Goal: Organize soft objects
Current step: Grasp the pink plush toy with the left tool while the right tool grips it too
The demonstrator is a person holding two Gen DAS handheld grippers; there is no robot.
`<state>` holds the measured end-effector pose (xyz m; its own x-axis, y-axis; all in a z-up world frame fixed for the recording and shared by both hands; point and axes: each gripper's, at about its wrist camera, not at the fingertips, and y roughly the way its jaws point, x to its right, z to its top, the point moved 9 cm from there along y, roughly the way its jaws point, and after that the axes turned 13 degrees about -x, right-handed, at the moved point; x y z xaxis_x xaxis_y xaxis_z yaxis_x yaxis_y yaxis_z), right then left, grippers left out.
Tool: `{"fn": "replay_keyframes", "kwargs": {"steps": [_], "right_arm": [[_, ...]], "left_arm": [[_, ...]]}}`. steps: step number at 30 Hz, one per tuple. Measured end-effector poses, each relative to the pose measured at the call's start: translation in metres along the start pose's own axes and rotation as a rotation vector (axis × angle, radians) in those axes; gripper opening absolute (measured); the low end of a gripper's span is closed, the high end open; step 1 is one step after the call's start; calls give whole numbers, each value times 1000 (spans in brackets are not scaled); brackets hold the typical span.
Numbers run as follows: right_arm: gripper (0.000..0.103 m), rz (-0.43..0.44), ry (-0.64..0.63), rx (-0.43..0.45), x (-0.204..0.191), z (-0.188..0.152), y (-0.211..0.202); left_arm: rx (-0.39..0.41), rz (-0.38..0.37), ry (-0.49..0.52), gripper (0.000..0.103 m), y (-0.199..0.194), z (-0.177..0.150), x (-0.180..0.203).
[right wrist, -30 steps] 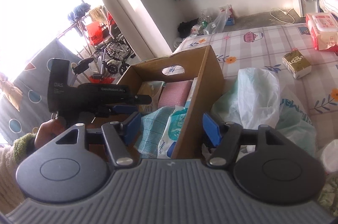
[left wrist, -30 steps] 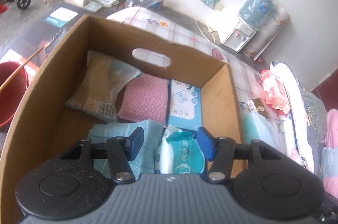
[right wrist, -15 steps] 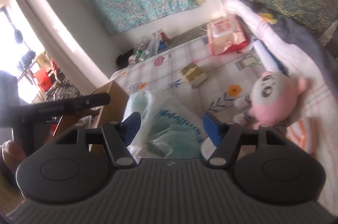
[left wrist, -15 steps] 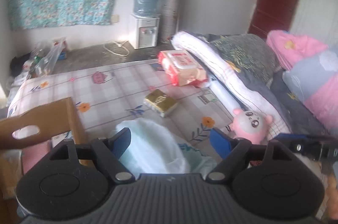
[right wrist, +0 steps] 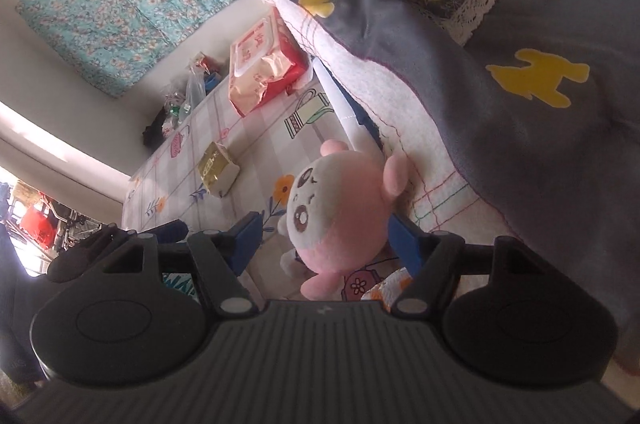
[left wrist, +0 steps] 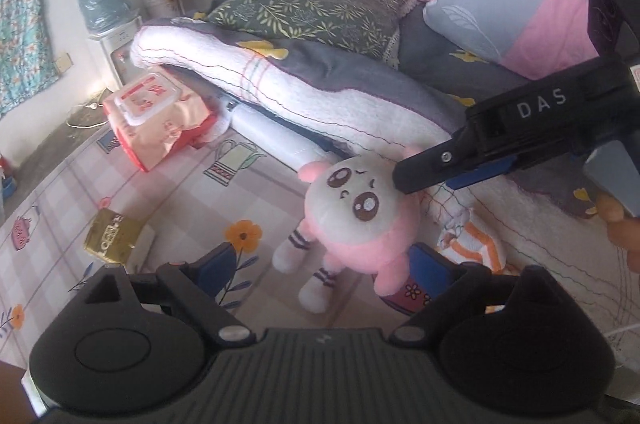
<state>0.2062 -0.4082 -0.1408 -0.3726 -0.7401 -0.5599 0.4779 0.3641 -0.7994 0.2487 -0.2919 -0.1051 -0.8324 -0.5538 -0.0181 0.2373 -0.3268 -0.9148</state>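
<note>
Left claw [left wrist: 324,270] opening wide, pads clear of pink plush toy [left wrist: 360,212] lying between them, frame centre, on checked bed sheet [left wrist: 168,192]. Right claw [right wrist: 326,236] opening, toy [right wrist: 340,200] between pads, contact unclear. Gold packet [left wrist: 112,236] left of toy. Wipes pack [left wrist: 154,116] farther, upper left. Folded blanket [left wrist: 280,80] behind toy.
</note>
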Motion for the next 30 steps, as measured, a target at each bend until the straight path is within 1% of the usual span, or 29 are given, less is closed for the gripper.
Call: {"fn": "replay_keyframes", "kwargs": {"steps": [2,5,7,8,10,12,15,17,20,23,25,26,30], "right_arm": [[69,-6,18,-28,6,5,11],[69,-9,40,-60,10,11,24],[69,-4,47,-78,9,13,32],[69,0,49,-82,9,14,36],[70,-5,52,-84,9,16,43],[70,-10,49,-76,9,17,49],[68,-17,36,-54,7,16,53],[67,-21,37,-41,3,14,52],[66,-14,38,-18,-3,11,45],[66,9,9,17,-18,7,27],[66,26,-23,43,-34,4,13],[66,36,-48,61,-43,0,0],[66,77,-154,118,-94,-14,-36]], "left_arm": [[-29,-20,-10,94,17,7,3],[-82,-64,-50,94,42,15,3],[-116,-100,-83,92,55,18,3],[-128,-131,-95,91,59,19,3],[-154,-185,-134,87,66,19,5],[-162,-217,-141,73,67,18,11],[-160,-199,-148,73,66,18,15],[-153,-202,-164,72,62,17,16],[-134,-205,-188,72,47,17,15],[-83,-180,-190,72,17,16,16],[-35,-157,-199,72,-10,14,15],[-14,-146,-207,72,-23,12,15],[87,-54,-234,72,-88,-2,8]]}}
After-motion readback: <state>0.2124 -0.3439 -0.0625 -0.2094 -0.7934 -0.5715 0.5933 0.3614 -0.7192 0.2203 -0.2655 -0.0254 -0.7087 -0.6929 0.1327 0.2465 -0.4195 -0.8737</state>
